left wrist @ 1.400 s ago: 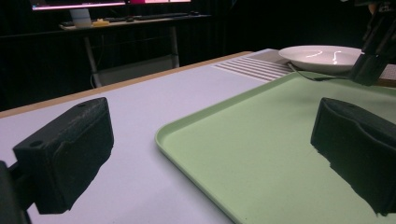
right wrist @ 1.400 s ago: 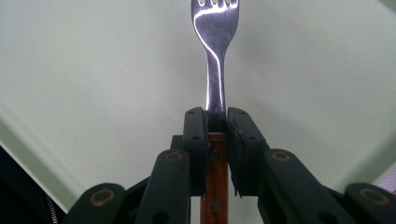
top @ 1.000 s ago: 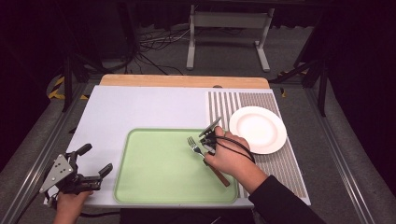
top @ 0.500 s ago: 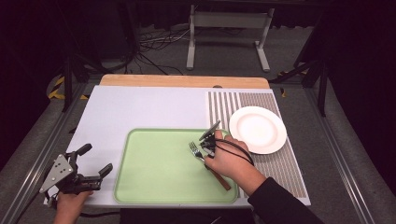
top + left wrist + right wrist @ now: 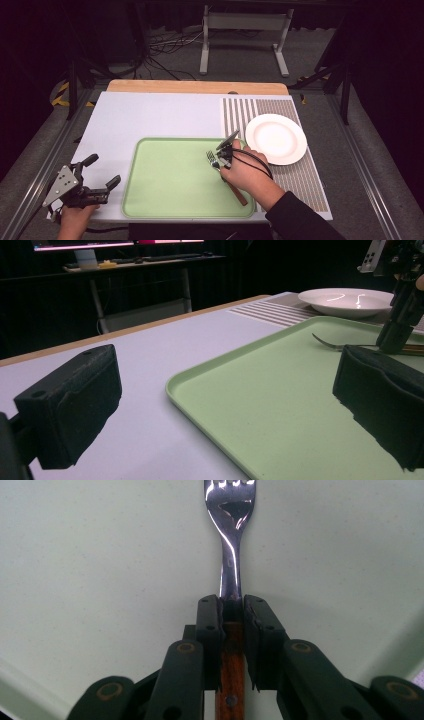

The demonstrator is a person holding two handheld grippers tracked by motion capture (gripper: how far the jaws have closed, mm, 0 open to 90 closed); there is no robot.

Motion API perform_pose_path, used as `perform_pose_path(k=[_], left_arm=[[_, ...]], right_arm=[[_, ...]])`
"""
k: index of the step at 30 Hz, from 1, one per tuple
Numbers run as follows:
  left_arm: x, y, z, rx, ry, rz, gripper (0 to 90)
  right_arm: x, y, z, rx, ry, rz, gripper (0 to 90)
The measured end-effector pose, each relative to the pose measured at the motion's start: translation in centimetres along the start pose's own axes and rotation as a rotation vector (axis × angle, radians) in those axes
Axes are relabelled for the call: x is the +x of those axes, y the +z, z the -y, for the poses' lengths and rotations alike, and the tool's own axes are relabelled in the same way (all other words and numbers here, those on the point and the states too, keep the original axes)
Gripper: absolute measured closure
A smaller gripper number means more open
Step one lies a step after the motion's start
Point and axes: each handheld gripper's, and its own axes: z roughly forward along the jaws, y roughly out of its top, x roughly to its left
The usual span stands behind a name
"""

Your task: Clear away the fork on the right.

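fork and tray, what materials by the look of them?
Fork: polished metal head and neck, likely steel, with mirror glints; brown handle with visible grain and a rivet, probably wood. Right claw is shut on it. Tray: pale green, matte, faintly speckled, rolled rim; looks like moulded plastic.

Beyond the left gripper (image 5: 97, 186) we see a white table top (image 5: 165, 117) edged by a wooden strip (image 5: 197, 86) at its far side. Past that edge, well ahead of the right gripper (image 5: 223, 156), a grey metal stand (image 5: 244, 35) rests on a grey carpeted floor (image 5: 165, 60) among loose black cables (image 5: 159, 42). Metal rails (image 5: 370, 180) flank the table. Everything behind is dark; a lit screen edge (image 5: 117, 244) glows above a far desk (image 5: 145, 261).
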Motion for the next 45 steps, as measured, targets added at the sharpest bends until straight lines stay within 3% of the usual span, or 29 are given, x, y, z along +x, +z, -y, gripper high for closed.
perform_pose_path(k=[10, 16, 23, 25, 26, 27, 28, 30, 33, 35, 40, 43, 45], left_arm=[[0.0, 0.0, 0.0, 0.002, 0.002, 0.002, 0.0], [0.0, 0.0, 0.0, 0.002, 0.002, 0.002, 0.0], [0.0, -0.1, -0.1, 0.002, 0.005, 0.001, 0.0], [0.0, 0.0, 0.0, -0.001, 0.002, -0.001, 0.0], [0.0, 0.0, 0.0, -0.001, 0.002, -0.001, 0.0], [0.0, 0.0, 0.0, 0.001, 0.001, 0.001, 0.0], [0.0, 0.0, 0.0, 0.001, 0.001, 0.001, 0.0], [0.0, 0.0, -0.1, 0.003, 0.006, 0.002, 0.0], [0.0, -0.1, -0.1, 0.004, 0.005, 0.002, 0.0], [0.0, -0.1, -0.1, -0.005, 0.0, 0.0, 0.0], [0.0, -0.1, -0.1, -0.001, 0.004, 0.002, 0.0], [0.0, 0.0, 0.0, -0.003, 0.002, 0.002, 0.0], [0.0, 0.0, 0.0, -0.003, -0.001, 0.001, 0.0]], right_arm=[[-0.3, 0.1, 0.0, 0.002, 0.04, 0.008, 77.9], [-0.4, 0.0, 0.0, -0.015, 0.037, 0.006, 71.7], [-0.6, -0.3, 0.0, -0.07, -0.005, 0.014, 61.8], [-0.6, -0.6, -0.1, -0.123, -0.024, -0.001, 53.5], [-0.6, -0.6, -0.1, -0.123, -0.024, -0.001, 53.5], [-0.6, -1.0, -0.2, -0.171, -0.053, -0.005, 49.2], [-0.6, -1.0, -0.2, -0.171, -0.053, -0.005, 49.2], [-0.6, -1.0, -0.4, -0.259, -0.141, 0.006, 39.4], [-0.6, -0.9, -0.6, -0.292, -0.198, 0.006, 37.1], [-0.5, -0.8, -0.6, -0.305, -0.2, -0.013, 38.3], [-0.8, -0.7, -0.9, -0.354, -0.201, -0.077, 69.3], [-1.0, -0.7, -1.0, -0.365, -0.212, -0.083, 76.4], [-1.0, -0.6, -1.0, -0.358, -0.231, -0.079, 86.2]])
